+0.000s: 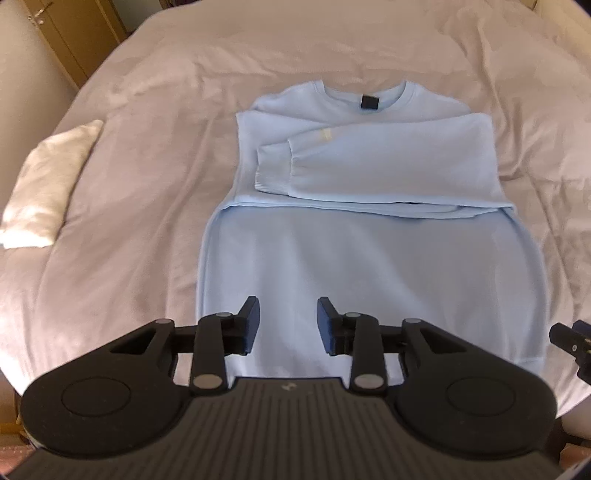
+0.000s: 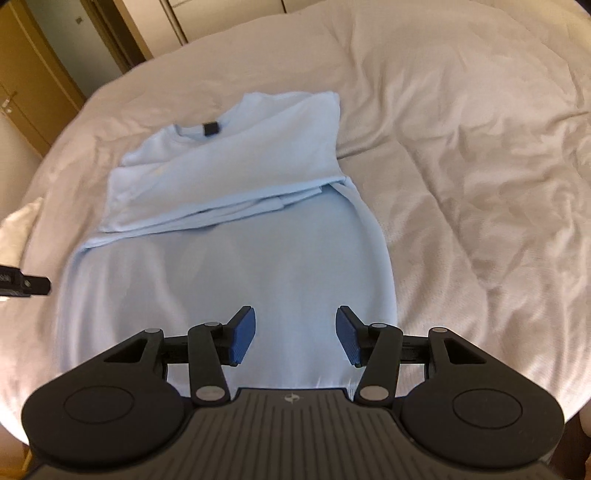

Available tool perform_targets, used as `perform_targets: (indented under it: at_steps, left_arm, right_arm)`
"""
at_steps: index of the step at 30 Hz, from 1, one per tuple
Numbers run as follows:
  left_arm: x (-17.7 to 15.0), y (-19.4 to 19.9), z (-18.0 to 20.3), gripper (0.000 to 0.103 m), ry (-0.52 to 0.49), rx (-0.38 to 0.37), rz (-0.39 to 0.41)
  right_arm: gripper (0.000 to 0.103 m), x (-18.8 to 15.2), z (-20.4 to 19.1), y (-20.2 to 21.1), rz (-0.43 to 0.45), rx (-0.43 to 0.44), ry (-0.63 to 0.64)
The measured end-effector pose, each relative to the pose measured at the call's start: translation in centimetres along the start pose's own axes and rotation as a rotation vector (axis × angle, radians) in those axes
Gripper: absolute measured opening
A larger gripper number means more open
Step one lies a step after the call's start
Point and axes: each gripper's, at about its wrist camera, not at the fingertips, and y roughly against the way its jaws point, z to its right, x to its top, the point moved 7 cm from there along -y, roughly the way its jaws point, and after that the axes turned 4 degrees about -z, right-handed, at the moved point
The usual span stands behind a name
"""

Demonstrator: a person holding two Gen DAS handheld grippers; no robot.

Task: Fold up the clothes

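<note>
Nearest in the left wrist view, the left tongs (image 1: 288, 325) hang spread apart, their dark pads empty, above the hem end of a light blue sweatshirt (image 1: 325, 266). At the right edge of that view a black part of the right tongs (image 1: 570, 341) shows beside the garment's lower corner. In the right wrist view, the right tongs (image 2: 295, 334) are likewise released, blue pads apart and gripping nothing, over the near right portion of the sweatshirt (image 2: 236, 269).

The sweatshirt lies flat on the bed sheet (image 1: 147, 177), front down, hem toward the cameras and collar far. Past the plain lower body, both sleeves are folded across the upper back; the top sleeve (image 1: 369, 158) runs crosswise with its ribbed cuff (image 1: 275, 168) lying near the garment's left edge. Beyond that sits the round neckline with a small dark label (image 1: 370, 102) inside it.

Well apart to the left, a folded white cloth (image 1: 48, 181) rests on the pale, wrinkled sheet. Farthest off, wooden cabinet doors (image 1: 70, 33) stand behind the bed.
</note>
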Motion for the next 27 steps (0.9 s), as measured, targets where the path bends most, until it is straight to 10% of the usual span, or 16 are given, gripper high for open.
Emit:
perform_targets:
  at_steps: [27]
  left_arm:
    - [-7.6, 8.4, 0.0, 0.035, 0.018, -0.009, -0.024]
  right_arm:
    - [0.065, -2.7, -3.9, 12.0, -0.006, 0.093, 0.123]
